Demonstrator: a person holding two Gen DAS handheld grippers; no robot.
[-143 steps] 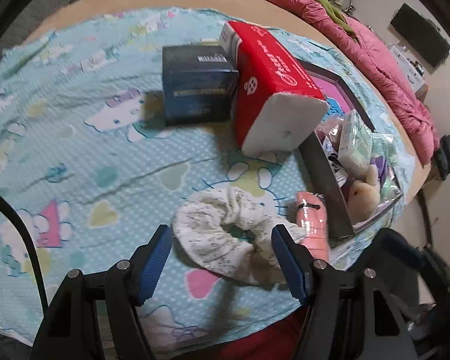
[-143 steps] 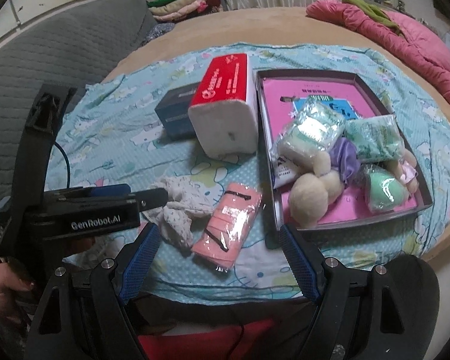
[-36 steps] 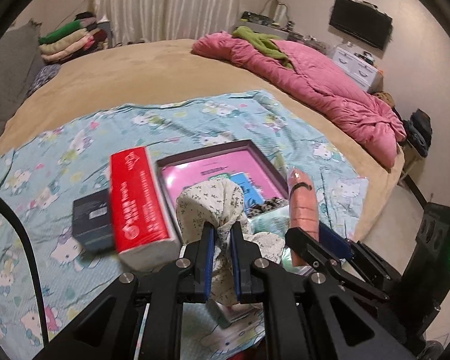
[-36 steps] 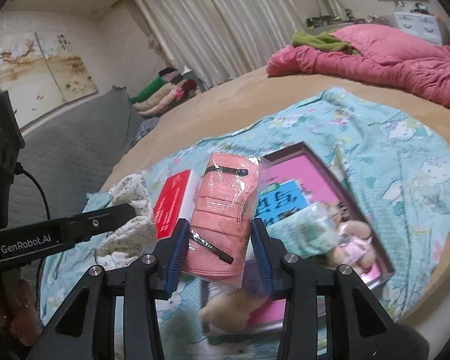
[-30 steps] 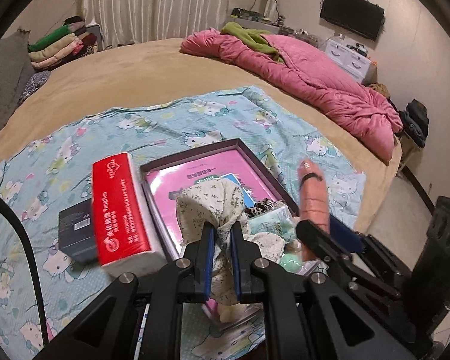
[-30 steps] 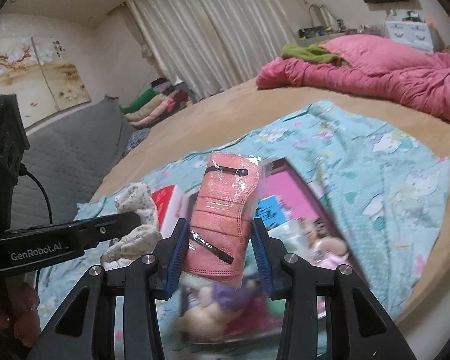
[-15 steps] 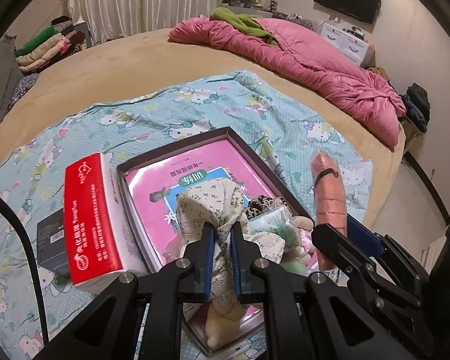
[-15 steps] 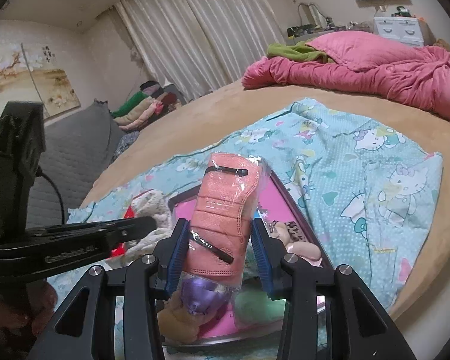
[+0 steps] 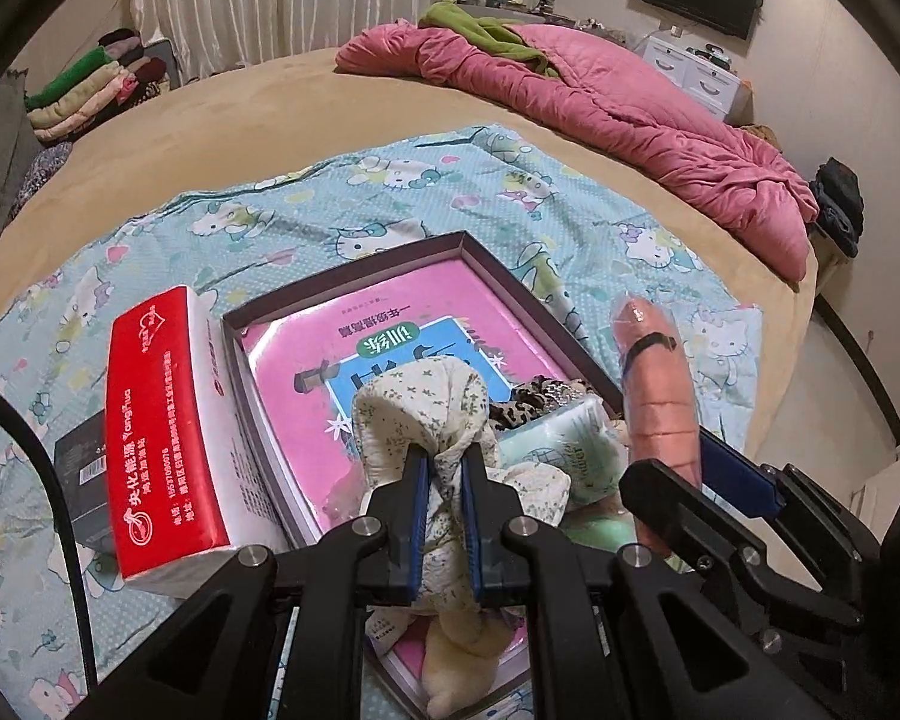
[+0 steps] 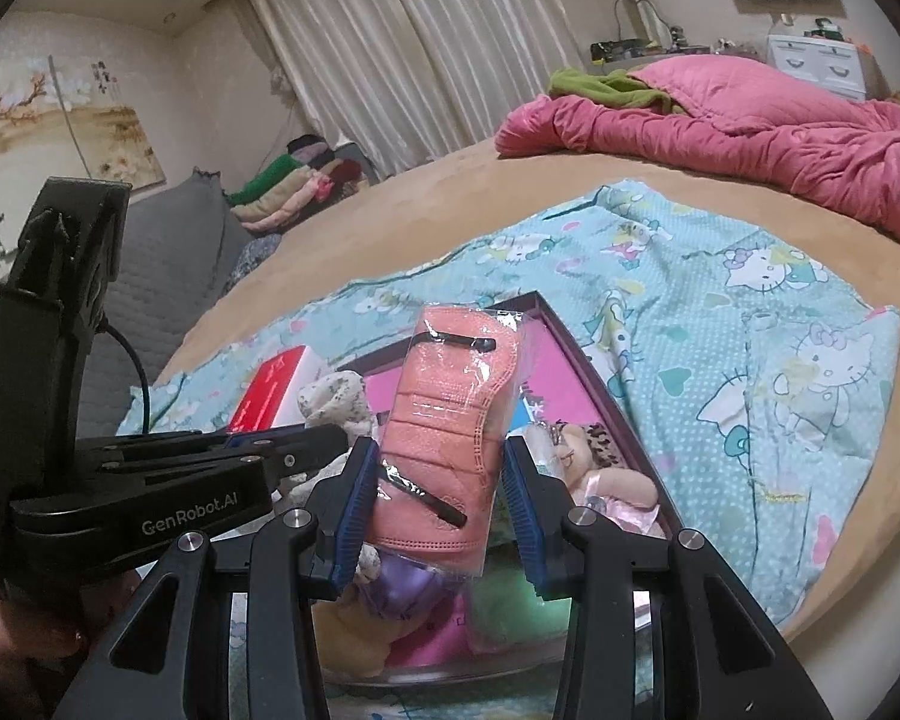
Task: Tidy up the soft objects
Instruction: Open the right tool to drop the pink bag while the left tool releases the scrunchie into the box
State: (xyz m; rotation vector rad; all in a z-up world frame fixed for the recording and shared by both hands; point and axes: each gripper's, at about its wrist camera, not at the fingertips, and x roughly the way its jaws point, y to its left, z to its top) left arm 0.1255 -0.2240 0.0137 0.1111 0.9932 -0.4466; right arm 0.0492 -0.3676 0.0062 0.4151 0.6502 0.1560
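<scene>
Scrunchie [image 9: 426, 414] pinched tight in left gripper [image 9: 444, 516], hanging over near half of tray [image 9: 354, 267] with its pink floor straight below; packaged pink item [image 10: 450, 420] clamped upright in right gripper [image 10: 441, 507], just beside, above tray's near right corner.

Left gripper [image 9: 444, 468] and right gripper [image 10: 441, 498]: black angular frames, silver screws at the finger joints, blue ribbed pads. Left body bears white "GenRobot.AI" lettering; a black cable [image 10: 135, 372] loops from its mount.
</scene>
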